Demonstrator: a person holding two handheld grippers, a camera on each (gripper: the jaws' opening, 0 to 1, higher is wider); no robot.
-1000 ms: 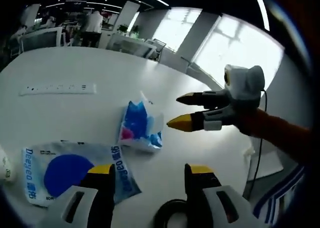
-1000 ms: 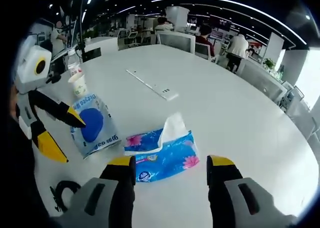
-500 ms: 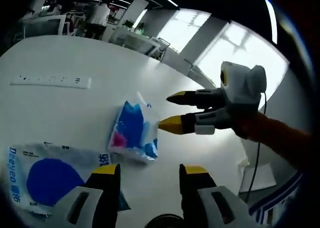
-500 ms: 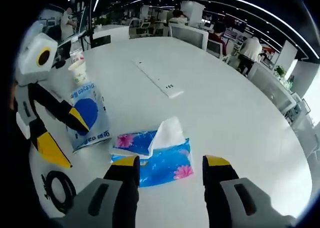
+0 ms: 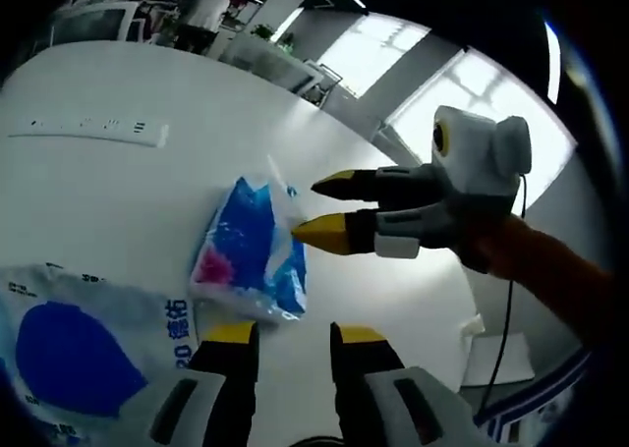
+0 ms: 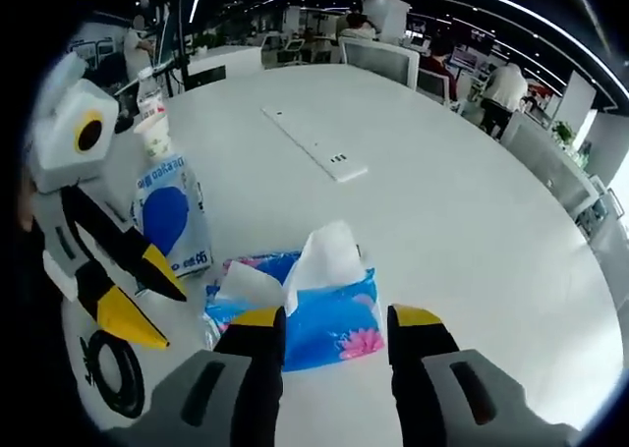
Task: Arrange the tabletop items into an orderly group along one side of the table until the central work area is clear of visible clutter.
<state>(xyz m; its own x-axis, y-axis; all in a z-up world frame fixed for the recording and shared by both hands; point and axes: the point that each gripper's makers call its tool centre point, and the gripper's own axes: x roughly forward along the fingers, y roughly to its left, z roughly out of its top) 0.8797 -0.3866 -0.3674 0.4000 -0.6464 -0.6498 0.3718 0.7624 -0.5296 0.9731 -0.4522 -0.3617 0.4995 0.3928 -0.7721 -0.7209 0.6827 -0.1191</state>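
One tissue pack (image 6: 314, 314) before right hand-held gripper (image 6: 329, 321)

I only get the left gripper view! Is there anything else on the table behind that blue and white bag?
Observer: Yes. In the right gripper view, a paper cup stands just past the blue and white bag.
Operator: Ooh. And is the right gripper lined up with the tissue pack?
Observer: It looks so. From the right gripper itself, the tissue pack lies straight ahead, between its open fingers and just past their tips.
Operator: Is a tissue poking out?
Observer: Yes, a white tissue stands up from the middle of the pack.
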